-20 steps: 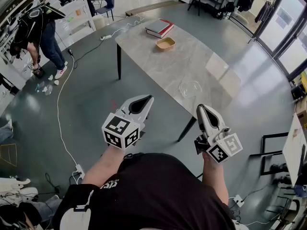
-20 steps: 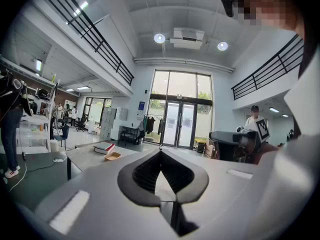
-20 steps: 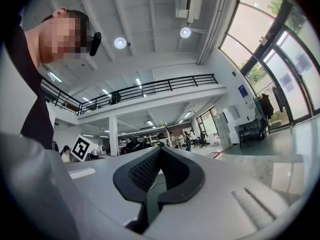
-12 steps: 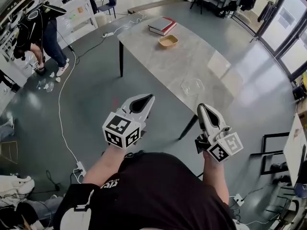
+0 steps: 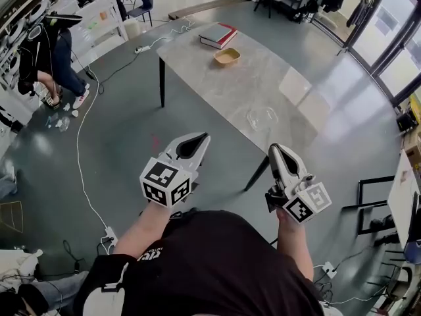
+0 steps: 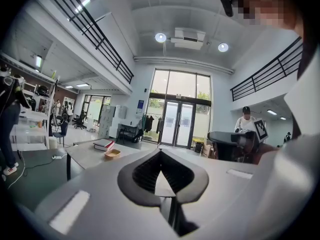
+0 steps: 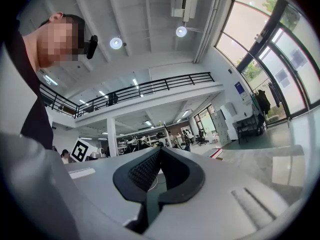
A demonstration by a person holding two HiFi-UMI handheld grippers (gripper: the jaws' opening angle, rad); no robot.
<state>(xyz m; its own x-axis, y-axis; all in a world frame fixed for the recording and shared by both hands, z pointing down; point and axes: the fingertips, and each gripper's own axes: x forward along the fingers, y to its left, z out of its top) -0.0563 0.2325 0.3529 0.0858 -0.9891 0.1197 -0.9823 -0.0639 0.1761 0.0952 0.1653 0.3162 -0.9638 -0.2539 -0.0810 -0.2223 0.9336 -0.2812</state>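
I hold both grippers up in front of my chest, short of a grey marble-look table (image 5: 217, 78). My left gripper (image 5: 200, 137) is shut with nothing in it; its jaws meet at the tip (image 6: 160, 151). My right gripper (image 5: 272, 149) is shut and empty too, jaws closed together (image 7: 160, 149). On the table's far end lie a red-and-white book stack (image 5: 219, 35) and a small tan bowl (image 5: 227, 56); both show in the left gripper view, the book stack (image 6: 104, 144) and the bowl (image 6: 112, 153). A clear plastic container (image 5: 262, 118) sits near the table's near edge.
A person (image 5: 39, 51) stands at the far left by white shelving (image 5: 99, 12). A white cable (image 5: 82, 143) runs across the floor to a power strip (image 5: 106, 232). Glass doors (image 5: 388, 38) at the right. Another person (image 6: 245, 121) is seen past my right gripper.
The view has shifted slightly, and the person at far left has moved a little. Both grippers stay shut and held in the same place.
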